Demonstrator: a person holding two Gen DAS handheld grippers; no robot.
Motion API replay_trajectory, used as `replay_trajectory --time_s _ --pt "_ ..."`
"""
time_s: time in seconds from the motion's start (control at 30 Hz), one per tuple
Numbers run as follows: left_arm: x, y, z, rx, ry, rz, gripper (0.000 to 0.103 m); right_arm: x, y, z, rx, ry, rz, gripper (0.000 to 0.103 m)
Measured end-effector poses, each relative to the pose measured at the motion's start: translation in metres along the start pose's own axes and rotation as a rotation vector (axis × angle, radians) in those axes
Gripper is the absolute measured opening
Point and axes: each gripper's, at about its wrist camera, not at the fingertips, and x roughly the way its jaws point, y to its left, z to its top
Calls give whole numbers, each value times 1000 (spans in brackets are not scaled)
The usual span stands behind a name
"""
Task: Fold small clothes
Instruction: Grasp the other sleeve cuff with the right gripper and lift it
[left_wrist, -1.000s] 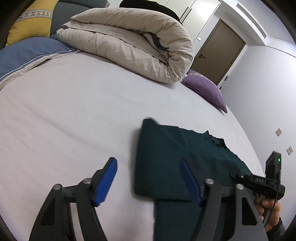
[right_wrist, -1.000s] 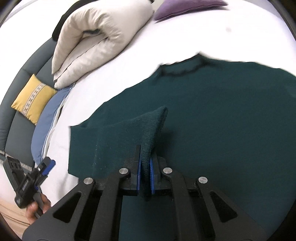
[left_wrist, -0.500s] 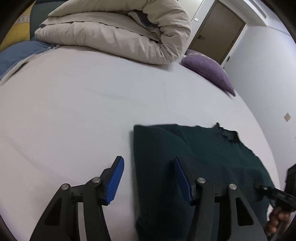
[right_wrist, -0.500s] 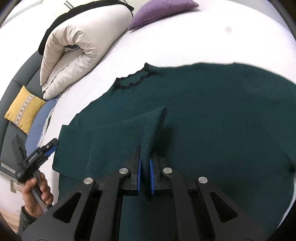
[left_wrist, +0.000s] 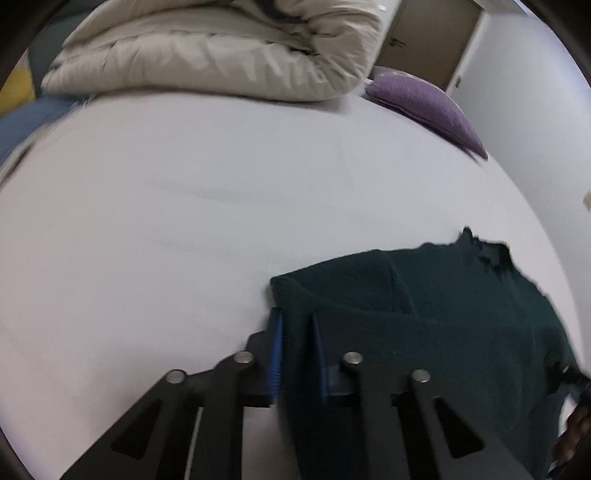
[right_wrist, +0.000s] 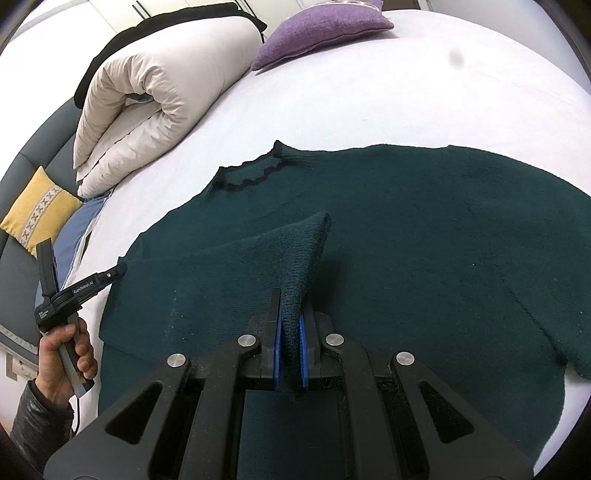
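The right gripper (right_wrist: 290, 345) is clamped on a raised peak of the dark green sweater (right_wrist: 424, 240), its blue pads (right_wrist: 277, 349) pressing a doubled ridge of knit that tents up above the body of the garment. The left gripper (left_wrist: 298, 356) is narrow around the sweater's outer folded edge; its jaws bracket the cloth with knit between them, though the blur makes it hard to tell how firmly it bites. In the right wrist view the same left gripper (right_wrist: 110, 275) shows beside the sweater's corner, held by the person's left hand (right_wrist: 68, 354).

The sweater lies flat on the white bed (right_wrist: 351, 99), collar (right_wrist: 255, 173) toward the rolled beige duvet (right_wrist: 155, 103), with one side already turned in over its middle. Beyond the collar sit the purple cushion (right_wrist: 317, 29) and, off the sweater's left side, the yellow cushion (right_wrist: 37, 210).

The step in hand seems to be carrying this side across to make a fold. To do it well, both grippers should lift only enough to free the cloth from the layer beneath, travel together at the same height so the crease stays straight, and lay the edge parallel to the sweater's far side. Knit stretches, so a gentle pull is better than a tug; letting go should wait until the cloth rests flat.
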Motion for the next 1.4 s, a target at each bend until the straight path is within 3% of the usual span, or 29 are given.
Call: replay_trajectory --time_s 0.07,0.27,0.47,0.53,0.6,0.7,0.77,0.9,0.97,1.0,1.03,1.1,1.2,1.27,1.33,1.4 --pt "-3 -8 -2 49 -22 27 8 -3 2 -1 -10 -17 -22 6" --pt "-3 -5 -13 64 -78 57 8 -23 20 3 -69 -99 -66 6" --pt "1 -4 -16 65 -88 60 10 12 -12 -3 48 32 -72 6" --pt "1 -2 -15 56 -85 52 10 10 -23 -6 112 19 -20 6" --pt "2 -3 -15 61 -86 59 11 3 -17 -6 94 3 -30 6" --pt "4 -2 -16 56 -90 62 15 0 -13 -1 72 -15 -45 6" --pt "3 -1 -15 49 -90 57 17 13 -22 2 93 24 -40 6" --pt "-11 0 -16 44 -110 122 44 7 -25 1 87 1 -20 12" --pt "-32 -2 -20 35 -172 186 45 -3 -31 -2 109 -18 -51 17" --pt "-44 -5 -23 36 -206 206 45 -11 -33 -3 115 -35 -79 25" --pt "-59 -12 -27 49 -250 217 44 -23 -31 -4 109 -69 -121 26" --pt "-74 -26 -36 88 -290 192 45 -41 -21 -7 72 -124 -119 26" --pt "-62 -58 -54 222 -220 189 43 -42 6 -12 -11 -110 -43 26" --pt "-28 -63 -63 273 -82 223 42 -22 20 -16 -65 -53 -62 26" --pt "-22 -58 -64 252 -77 204 45 2 13 -18 -56 20 -103 20" --pt "-22 -54 -57 235 -55 195 51 -2 1 -16 -39 -24 -93 10"
